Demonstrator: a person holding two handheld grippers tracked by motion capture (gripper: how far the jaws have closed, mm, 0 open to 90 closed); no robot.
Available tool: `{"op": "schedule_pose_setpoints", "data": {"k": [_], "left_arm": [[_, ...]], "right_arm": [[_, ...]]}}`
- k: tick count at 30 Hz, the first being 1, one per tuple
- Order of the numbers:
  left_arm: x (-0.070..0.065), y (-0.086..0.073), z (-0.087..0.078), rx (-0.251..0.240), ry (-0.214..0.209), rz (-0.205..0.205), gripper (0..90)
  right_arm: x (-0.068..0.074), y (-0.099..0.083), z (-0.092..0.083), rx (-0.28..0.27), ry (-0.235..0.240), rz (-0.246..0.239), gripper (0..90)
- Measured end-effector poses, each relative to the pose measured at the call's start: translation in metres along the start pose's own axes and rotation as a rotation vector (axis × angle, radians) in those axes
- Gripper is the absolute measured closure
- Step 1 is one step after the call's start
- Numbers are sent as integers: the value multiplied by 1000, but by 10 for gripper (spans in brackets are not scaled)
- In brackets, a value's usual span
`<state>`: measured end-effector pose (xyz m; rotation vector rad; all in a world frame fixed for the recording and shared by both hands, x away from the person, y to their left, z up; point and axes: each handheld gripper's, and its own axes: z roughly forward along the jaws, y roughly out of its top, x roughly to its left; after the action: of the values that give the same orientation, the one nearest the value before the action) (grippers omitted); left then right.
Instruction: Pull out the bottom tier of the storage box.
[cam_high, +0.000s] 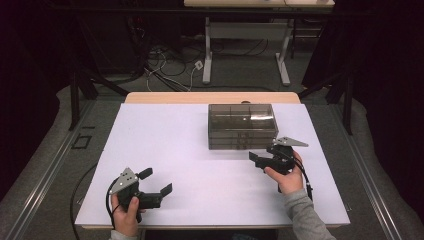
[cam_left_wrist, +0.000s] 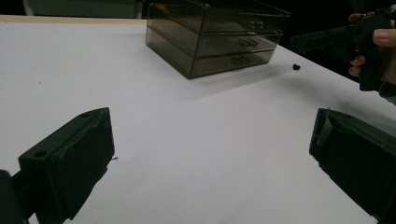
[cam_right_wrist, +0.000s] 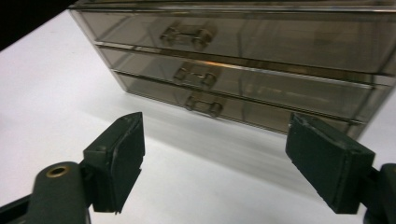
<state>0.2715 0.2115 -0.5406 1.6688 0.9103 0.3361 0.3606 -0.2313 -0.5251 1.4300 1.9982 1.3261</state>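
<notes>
Smoky clear plastic three-drawer box (cam_high: 242, 126) on white table (cam_high: 165, 150), long axis crosswise, handles facing the person, right tongs (cam_high: 263, 155) spread empty just before it, left tongs (cam_high: 156, 181) spread empty, well apart.

Drawer unit (cam_high: 242, 126): smoked translucent plastic, three stacked drawers (all shut), each with a small handle; stands upright toward the far edge of the white table (cam_high: 165, 150).

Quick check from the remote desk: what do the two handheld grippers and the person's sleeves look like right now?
Both grippers, left gripper and right gripper, are matte black with blocky rectangular jaws, each topped by a grey three-cornered plate. A black cable trails from the right one. The sleeve is grey.
</notes>
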Motion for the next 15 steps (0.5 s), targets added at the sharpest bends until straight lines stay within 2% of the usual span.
{"op": "schedule_pose_setpoints", "data": {"k": [3,6,8,12,13,15], "left_arm": [[-1,0,-1,0,6,-3,3],[-1,-1,-1,0,4,-5,4],[-1,-1,-1,8,4,-1,4],[-1,-1,0,14,4,4,4],[-1,-1,0,13,4,3,4],[-1,-1,0,14,5,2,3]], "right_arm": [[4,0,2,-27,19,10,214],[5,1,4,-45,11,4,234],[6,0,8,-40,-4,-30,276],[7,-1,12,-45,-3,-53,298],[7,0,13,-53,-4,-49,311],[6,2,15,-31,0,-26,319]]}}
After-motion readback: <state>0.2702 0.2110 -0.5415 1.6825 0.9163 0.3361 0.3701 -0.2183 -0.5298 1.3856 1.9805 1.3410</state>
